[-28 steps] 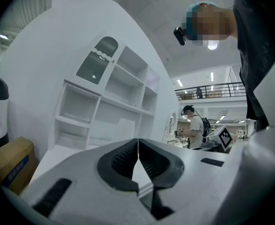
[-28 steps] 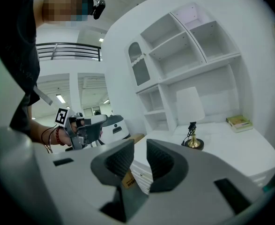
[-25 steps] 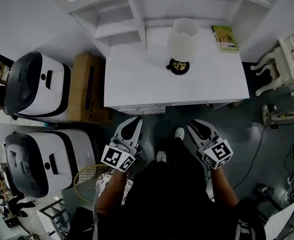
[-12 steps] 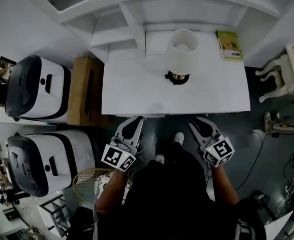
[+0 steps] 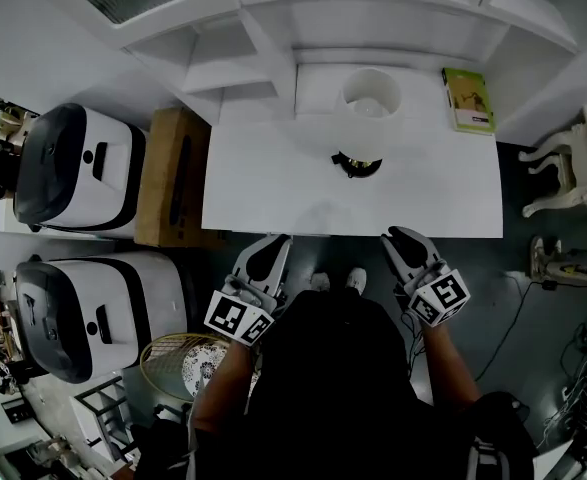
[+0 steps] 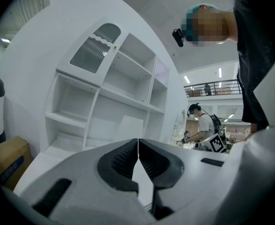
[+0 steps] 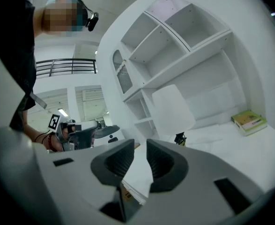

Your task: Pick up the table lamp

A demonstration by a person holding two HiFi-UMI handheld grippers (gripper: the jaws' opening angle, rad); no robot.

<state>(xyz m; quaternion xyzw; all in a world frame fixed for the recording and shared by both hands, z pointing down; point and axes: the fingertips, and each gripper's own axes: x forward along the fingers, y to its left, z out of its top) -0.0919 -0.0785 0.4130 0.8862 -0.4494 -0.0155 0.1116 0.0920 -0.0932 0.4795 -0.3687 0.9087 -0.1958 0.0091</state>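
Cylindrical white-shaded table lamp stands on smooth white desk.

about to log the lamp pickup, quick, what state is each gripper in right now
Left gripper: shut, holding nothing.
Right gripper: slightly open, holding nothing; the table lamp stands on the white desk.

- Table lamp: white shade, black-and-gold base.
- Tabletop, shelves: white.
- Book: green cover.
- Box: brown cardboard.
- Left gripper, right gripper: pale grey shells, dark grey fingers, black-and-white square markers.
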